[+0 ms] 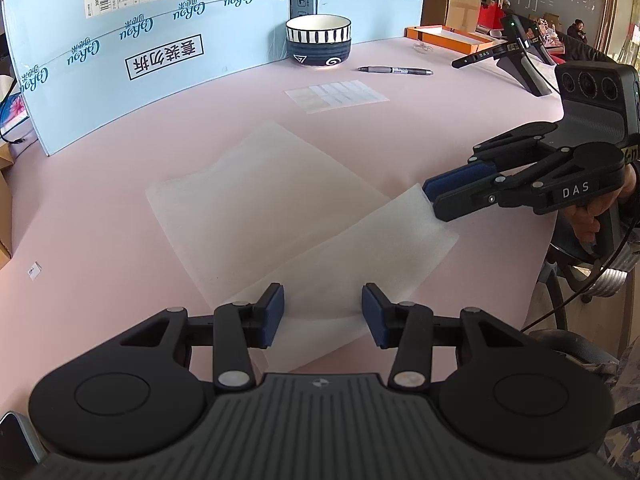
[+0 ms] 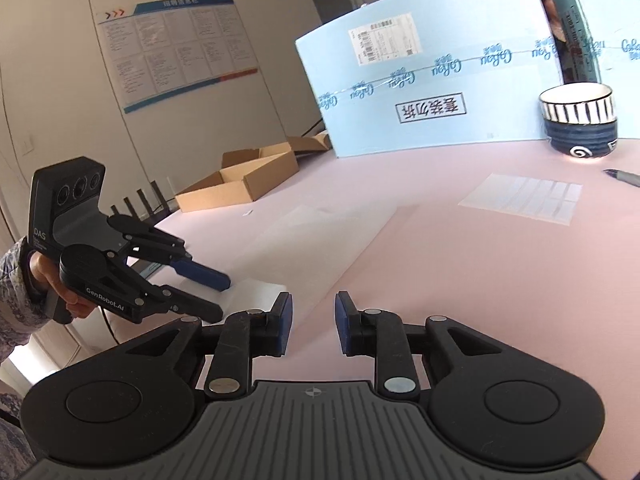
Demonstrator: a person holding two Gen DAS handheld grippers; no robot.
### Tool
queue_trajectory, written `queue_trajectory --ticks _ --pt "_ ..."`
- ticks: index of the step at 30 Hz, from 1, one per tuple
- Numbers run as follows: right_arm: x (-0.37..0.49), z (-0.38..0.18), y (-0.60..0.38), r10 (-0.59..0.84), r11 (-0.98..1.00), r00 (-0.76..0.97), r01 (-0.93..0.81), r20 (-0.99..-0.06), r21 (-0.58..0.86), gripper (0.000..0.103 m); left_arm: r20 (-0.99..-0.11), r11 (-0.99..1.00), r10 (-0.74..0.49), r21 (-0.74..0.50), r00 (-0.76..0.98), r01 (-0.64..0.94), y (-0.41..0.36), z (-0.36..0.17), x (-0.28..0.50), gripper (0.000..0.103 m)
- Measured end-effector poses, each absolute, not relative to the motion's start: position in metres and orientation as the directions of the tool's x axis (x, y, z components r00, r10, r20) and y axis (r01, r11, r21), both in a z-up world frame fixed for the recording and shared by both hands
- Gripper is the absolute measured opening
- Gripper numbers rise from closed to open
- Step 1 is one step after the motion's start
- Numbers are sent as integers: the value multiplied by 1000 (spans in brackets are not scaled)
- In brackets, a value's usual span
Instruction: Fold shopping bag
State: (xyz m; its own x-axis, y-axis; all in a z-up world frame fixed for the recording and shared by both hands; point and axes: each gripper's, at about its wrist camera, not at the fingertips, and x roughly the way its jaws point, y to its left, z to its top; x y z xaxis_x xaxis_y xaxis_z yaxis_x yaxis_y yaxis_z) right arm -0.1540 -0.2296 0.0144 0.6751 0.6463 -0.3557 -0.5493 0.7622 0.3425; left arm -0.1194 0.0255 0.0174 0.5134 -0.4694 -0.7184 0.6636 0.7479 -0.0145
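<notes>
A translucent white shopping bag (image 1: pixel 260 200) lies flat on the pink table (image 1: pixel 100 220), its near part folded over into a strip running toward the right. In the left wrist view my left gripper (image 1: pixel 324 312) is open, its blue pads standing either side of the strip's near end. My right gripper (image 1: pixel 432 199) comes in from the right, its tips at the strip's far corner. The right wrist view shows the right gripper (image 2: pixel 312 320) open over bare pink table, the bag (image 2: pixel 332 232) just left of its left pad. The left gripper (image 2: pixel 224 296) is open at the bag's edge.
A blue-and-white striped bowl (image 1: pixel 319 40), a pen (image 1: pixel 396 70) and a sheet of labels (image 1: pixel 336 94) lie beyond the bag. A light blue cardboard panel (image 1: pixel 100 72) walls the back. An orange tray (image 1: pixel 448 38) and a spare gripper (image 1: pixel 516 56) sit far right. A person's hand (image 2: pixel 72 300) holds the left gripper.
</notes>
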Motion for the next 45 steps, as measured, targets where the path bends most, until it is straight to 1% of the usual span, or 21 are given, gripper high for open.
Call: queue_trajectory --ticks 2,3,4,6,10,16,22,25,27,30,33,35,37,40,42,45 --pt "-165 27 -236 602 796 737 -522 -308 306 17 -721 745 -477 -28 503 666 27 18 -117 41" --pt "-169 32 -233 591 804 751 -520 -293 289 9 -722 743 -481 -35 498 668 28 18 -116 41" --pt "-173 35 -230 588 807 760 -524 -278 274 7 -722 742 -486 -44 492 669 29 18 -115 41" --pt "-179 39 -214 627 778 735 -573 -259 258 5 -722 741 -493 -56 485 670 31 19 -114 41" --pt "-172 27 -163 675 729 650 -661 -348 179 5 -721 741 -498 -65 482 669 31 19 -114 42" --pt "-148 5 -144 594 768 636 -631 -492 109 4 -714 742 -499 -58 492 668 38 19 -120 43" --pt "-140 10 -158 567 785 635 -610 -524 110 4 -714 764 -476 -47 513 643 52 21 -125 43" --pt "-139 10 -156 564 781 638 -619 -524 88 4 -693 786 -473 -52 544 617 64 25 -133 42" --pt "-139 9 -157 571 779 633 -620 -524 99 4 -663 775 -501 -58 556 629 72 31 -143 42" --pt "-138 7 -159 589 770 617 -624 -522 132 5 -626 735 -505 48 594 676 72 42 -169 43" --pt "-136 5 -159 603 764 607 -626 -517 156 5 -592 666 -464 257 659 700 56 49 -193 43" --pt "-135 4 -159 609 761 606 -628 -512 161 5 -582 624 -436 354 687 696 44 48 -199 43" --pt "-134 4 -158 613 756 604 -635 -510 158 5 -573 543 -403 478 714 690 28 42 -203 43" --pt "-130 3 -160 624 747 592 -643 -509 168 5 -567 409 -350 623 745 666 11 29 -205 43" --pt "-127 3 -161 633 740 584 -648 -508 178 5 -576 325 -320 679 752 659 4 21 -206 43" --pt "-124 2 -166 650 729 568 -654 -505 202 5 -606 228 -299 705 737 672 0 14 -205 43"
